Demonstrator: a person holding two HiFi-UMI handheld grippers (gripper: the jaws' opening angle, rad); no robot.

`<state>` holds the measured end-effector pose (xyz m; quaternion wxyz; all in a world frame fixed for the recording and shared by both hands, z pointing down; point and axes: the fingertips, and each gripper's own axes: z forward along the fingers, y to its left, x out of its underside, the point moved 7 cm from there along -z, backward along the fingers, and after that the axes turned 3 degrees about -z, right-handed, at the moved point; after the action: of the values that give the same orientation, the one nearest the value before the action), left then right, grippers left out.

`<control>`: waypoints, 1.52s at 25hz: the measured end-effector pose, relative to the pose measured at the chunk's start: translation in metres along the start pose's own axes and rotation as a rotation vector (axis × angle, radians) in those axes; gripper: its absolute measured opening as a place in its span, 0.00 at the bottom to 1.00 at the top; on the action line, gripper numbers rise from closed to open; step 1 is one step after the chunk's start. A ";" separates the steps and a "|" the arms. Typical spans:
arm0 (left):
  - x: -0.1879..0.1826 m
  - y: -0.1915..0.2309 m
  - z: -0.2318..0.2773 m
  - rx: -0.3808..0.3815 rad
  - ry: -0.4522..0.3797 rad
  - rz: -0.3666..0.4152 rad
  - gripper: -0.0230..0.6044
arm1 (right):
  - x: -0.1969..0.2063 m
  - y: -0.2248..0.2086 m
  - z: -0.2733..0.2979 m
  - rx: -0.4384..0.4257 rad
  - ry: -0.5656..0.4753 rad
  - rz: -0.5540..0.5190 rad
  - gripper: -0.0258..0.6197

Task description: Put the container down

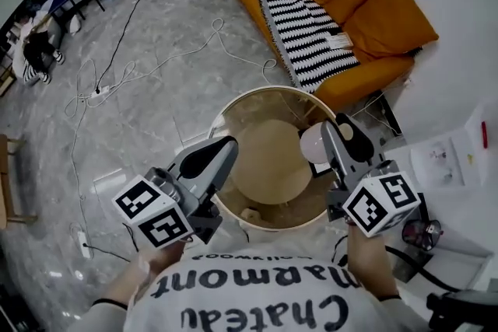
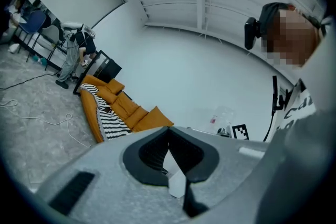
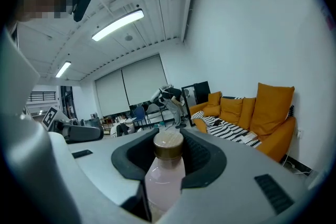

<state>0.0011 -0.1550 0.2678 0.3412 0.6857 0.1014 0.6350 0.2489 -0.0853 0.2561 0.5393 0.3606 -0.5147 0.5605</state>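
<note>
The container is a pale pink bottle [image 3: 164, 183] with a round wooden cap [image 3: 168, 145]. It stands upright between the dark pads of my right gripper [image 3: 169, 157], which is shut on it. In the head view the bottle [image 1: 313, 144] hangs over the right side of a round wooden table [image 1: 233, 101], with the right gripper [image 1: 336, 133] behind it. My left gripper [image 1: 222, 152] hovers over the table's left rim. Its jaws [image 2: 169, 148] meet at the tips, and a white scrap shows low in the gap; I cannot tell what it is.
An orange sofa [image 1: 366, 4] with a striped blanket [image 1: 299, 19] stands beyond the table. Cables [image 1: 117, 82] trail over the grey floor on the left. A white surface [image 1: 451, 159] with small items lies at the right. A small pale object [image 1: 250, 214] sits near the table's front rim.
</note>
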 end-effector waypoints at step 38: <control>0.279 0.094 0.032 -0.106 0.471 -0.289 0.06 | 0.320 -0.039 0.064 0.096 0.396 0.015 0.23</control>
<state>0.0518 -0.0758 0.5487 0.4306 0.4787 0.2412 0.7261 0.2267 -0.0770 0.5842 0.6078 0.2649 -0.3740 0.6485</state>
